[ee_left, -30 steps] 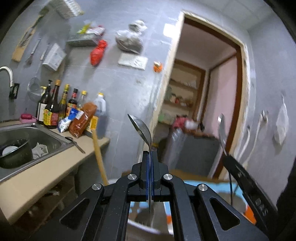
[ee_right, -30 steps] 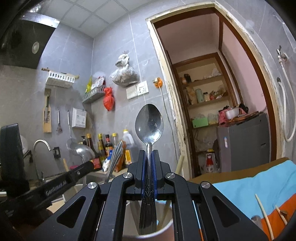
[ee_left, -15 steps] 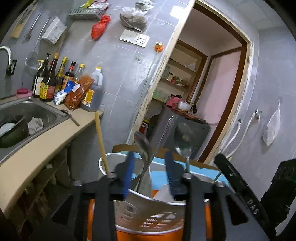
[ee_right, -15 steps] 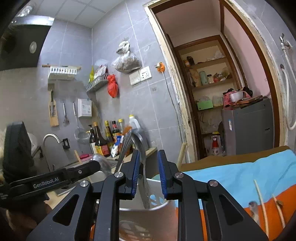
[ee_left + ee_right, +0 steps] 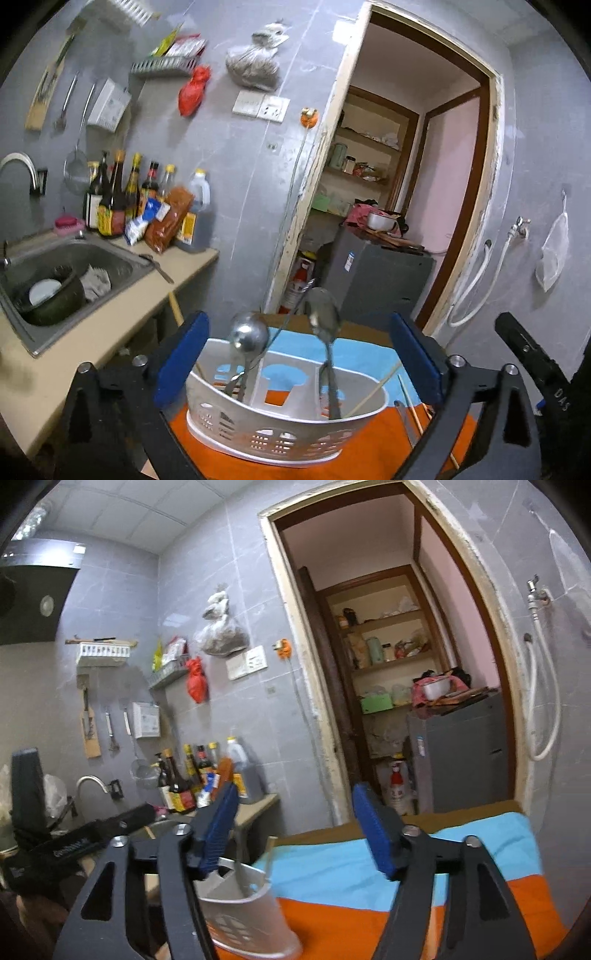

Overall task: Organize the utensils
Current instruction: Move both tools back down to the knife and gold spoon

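A white perforated utensil caddy [image 5: 284, 432] stands on an orange and blue cloth [image 5: 373, 443]. Two steel spoons stand in it, one on the left [image 5: 248, 336] and one on the right [image 5: 323, 317], with thin chopsticks [image 5: 373, 391] leaning at its right end. My left gripper [image 5: 297, 354] is wide open and empty, its blue pads either side of the caddy. My right gripper [image 5: 295, 834] is also wide open and empty; the caddy [image 5: 247, 915] sits low left of it, partly behind its left finger.
A counter [image 5: 92, 325] with a steel sink [image 5: 62, 273] and sauce bottles [image 5: 122, 199] runs along the left. A doorway [image 5: 399, 206] with a grey cabinet [image 5: 376, 284] lies behind. Loose chopsticks [image 5: 413, 410] and a metal utensil lie on the cloth right of the caddy.
Both grippers held spoons a second ago, opened and let them drop into the caddy. Both jaws have since spread wide and drawn back from the caddy.
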Available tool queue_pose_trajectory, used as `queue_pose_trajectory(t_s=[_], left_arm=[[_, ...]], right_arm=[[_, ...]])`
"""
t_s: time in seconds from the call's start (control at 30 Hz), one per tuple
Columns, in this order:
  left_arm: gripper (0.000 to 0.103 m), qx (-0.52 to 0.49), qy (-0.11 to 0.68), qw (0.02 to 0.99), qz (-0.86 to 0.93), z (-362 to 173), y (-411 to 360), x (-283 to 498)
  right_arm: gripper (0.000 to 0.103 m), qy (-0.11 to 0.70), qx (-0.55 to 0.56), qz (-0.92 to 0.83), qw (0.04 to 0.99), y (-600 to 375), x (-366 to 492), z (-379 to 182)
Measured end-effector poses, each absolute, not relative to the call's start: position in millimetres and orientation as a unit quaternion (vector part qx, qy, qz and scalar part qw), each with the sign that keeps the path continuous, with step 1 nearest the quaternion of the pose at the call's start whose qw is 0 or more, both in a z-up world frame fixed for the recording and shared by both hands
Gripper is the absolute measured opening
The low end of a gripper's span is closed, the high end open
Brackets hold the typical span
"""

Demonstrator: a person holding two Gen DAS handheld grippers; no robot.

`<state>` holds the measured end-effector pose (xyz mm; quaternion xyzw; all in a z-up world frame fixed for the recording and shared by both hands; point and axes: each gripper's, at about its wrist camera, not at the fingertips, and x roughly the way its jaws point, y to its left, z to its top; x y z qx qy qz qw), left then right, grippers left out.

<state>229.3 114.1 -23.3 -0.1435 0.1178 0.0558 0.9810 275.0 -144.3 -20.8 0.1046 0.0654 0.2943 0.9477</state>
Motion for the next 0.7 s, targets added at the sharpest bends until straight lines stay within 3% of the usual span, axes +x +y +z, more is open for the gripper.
queue_pose_trajectory(t_s=[0.23, 0.7], left_arm=[[0.099, -0.099, 0.12, 0.987, 0.042, -25, 63, 230], [0.099, -0.081, 0.197, 0.977, -0.023, -76, -14, 255]], right_arm=[[0.103, 0.079, 0.088, 0.253, 0.96, -195, 268, -19], [0.103, 0.137, 0.063, 0.162, 0.975, -273, 274, -66]])
